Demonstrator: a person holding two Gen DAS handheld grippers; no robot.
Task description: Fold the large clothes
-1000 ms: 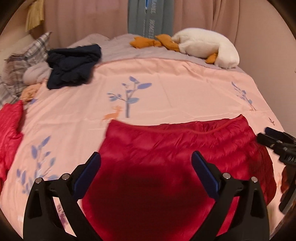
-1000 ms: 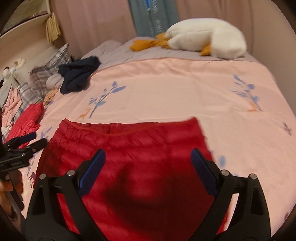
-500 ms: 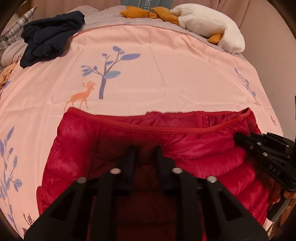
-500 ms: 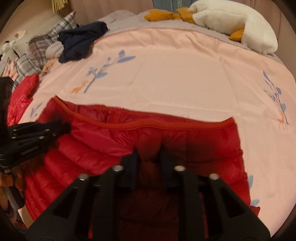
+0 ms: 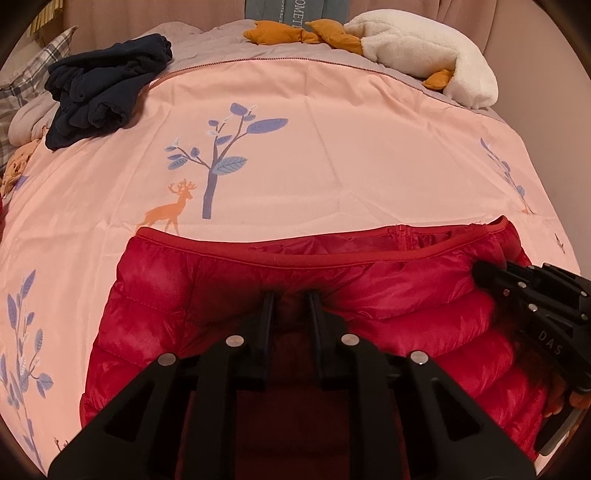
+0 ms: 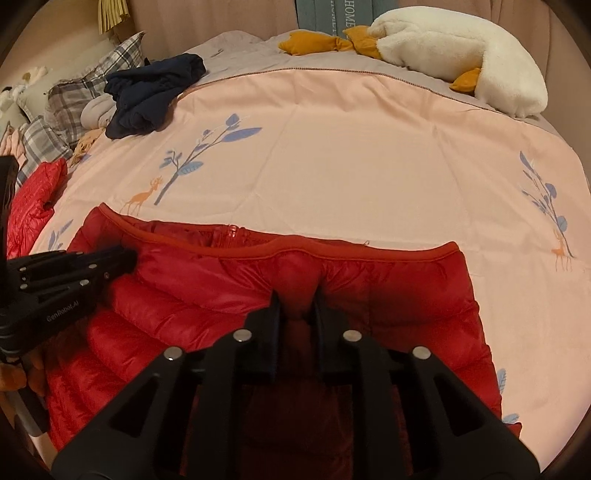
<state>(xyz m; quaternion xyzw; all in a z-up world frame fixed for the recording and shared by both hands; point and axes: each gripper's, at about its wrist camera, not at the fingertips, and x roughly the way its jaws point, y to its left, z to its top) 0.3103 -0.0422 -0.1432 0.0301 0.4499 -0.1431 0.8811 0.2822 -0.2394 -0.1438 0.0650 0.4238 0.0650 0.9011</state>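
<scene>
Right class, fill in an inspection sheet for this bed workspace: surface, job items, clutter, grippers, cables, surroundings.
Surface: pink bedspread printed with trees and deer, lying fairly smooth.
Job's things: red puffer jacket spread at the near edge.
Clutter: navy garment, second red garment, plaid pillows, white plush goose.
Grippers: left gripper and right gripper, jaws pinched on the jacket's quilting.
Cables: nothing seen.
Surroundings: pink curtain behind the bed.
</scene>
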